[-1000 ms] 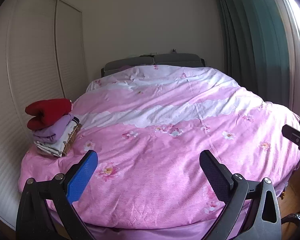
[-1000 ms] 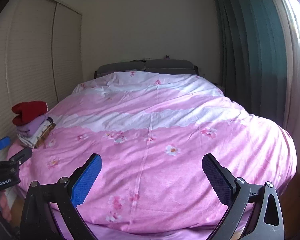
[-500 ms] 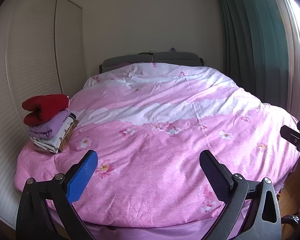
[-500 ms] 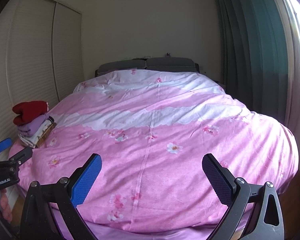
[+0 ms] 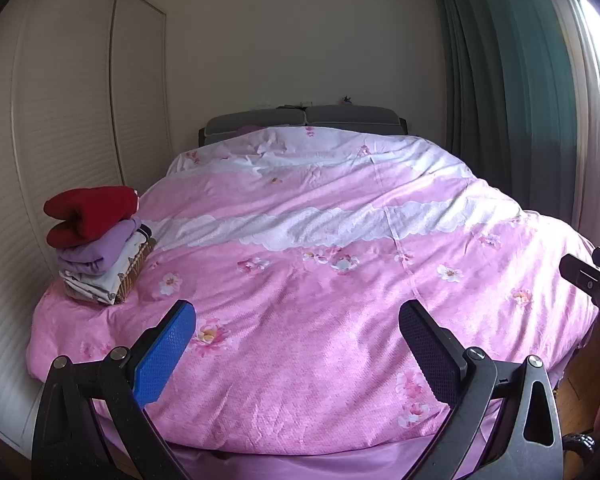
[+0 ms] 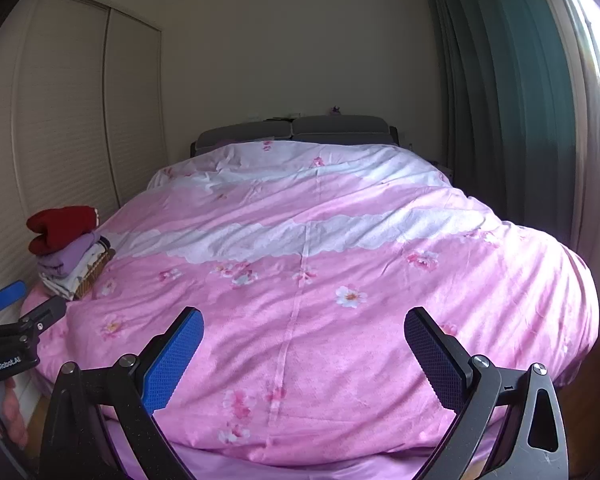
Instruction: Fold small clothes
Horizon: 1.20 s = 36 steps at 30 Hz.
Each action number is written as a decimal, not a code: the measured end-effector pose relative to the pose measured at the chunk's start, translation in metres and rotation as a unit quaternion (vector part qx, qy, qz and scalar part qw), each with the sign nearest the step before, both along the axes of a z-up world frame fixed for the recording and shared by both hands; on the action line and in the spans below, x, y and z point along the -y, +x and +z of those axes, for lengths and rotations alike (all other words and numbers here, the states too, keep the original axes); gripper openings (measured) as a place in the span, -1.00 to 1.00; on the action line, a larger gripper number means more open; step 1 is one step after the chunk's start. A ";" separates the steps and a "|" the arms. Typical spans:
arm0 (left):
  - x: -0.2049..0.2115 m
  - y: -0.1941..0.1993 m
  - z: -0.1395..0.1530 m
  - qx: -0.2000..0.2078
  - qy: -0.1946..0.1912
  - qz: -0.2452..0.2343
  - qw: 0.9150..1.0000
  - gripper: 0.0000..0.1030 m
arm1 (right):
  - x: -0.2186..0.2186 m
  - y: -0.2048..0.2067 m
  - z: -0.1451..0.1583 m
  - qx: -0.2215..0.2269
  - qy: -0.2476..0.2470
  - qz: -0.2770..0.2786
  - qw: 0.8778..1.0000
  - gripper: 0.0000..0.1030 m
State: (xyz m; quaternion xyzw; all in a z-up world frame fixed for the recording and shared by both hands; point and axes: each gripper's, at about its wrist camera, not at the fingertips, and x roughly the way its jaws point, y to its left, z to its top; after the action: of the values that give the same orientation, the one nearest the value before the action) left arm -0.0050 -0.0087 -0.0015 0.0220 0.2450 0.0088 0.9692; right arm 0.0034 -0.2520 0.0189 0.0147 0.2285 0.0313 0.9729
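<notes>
Both claws stand wide with nothing between their fingers: our left claw (image 5: pixel 296 344) and our right claw (image 6: pixel 302 346) hover side by side off the foot edge of the bed (image 5: pixel 340 280), pointing up it toward the headboard. Over the last second both views have drawn back and risen a little, so more of the near edge of the pink quilt shows and the stack of clothes (image 5: pixel 96 248) sits slightly lower in the left view; nothing on the bed itself has shifted. That stack lies at the near left corner of the bed, against the wardrobe side: a red piece on top, a lilac one under it, patterned pale pieces beneath, all resting on what looks like a wicker basket (image 5: pixel 134 270). The pieces are doubled over neatly, and no loose garment lies on the quilt. We judge this fits either a finished pile with the claws backing off, or a pile waiting to be taken and folded; the pictures do not settle which.
</notes>
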 end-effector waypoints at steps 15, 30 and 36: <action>0.002 0.000 0.001 0.000 -0.001 0.000 1.000 1.00 | 0.000 0.000 0.000 0.000 -0.001 0.000 1.000 0.97; 0.003 -0.001 0.001 0.000 -0.001 0.000 1.000 1.00 | 0.000 0.000 0.001 0.001 0.000 -0.001 1.000 0.97; 0.003 0.000 0.001 -0.001 -0.002 -0.001 1.000 1.00 | 0.001 0.000 0.000 0.000 0.000 0.000 1.000 0.97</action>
State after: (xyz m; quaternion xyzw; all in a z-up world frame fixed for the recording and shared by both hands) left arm -0.0052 -0.0113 -0.0006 0.0199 0.2458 0.0074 0.9691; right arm 0.0034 -0.2530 0.0193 0.0143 0.2280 0.0311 0.9731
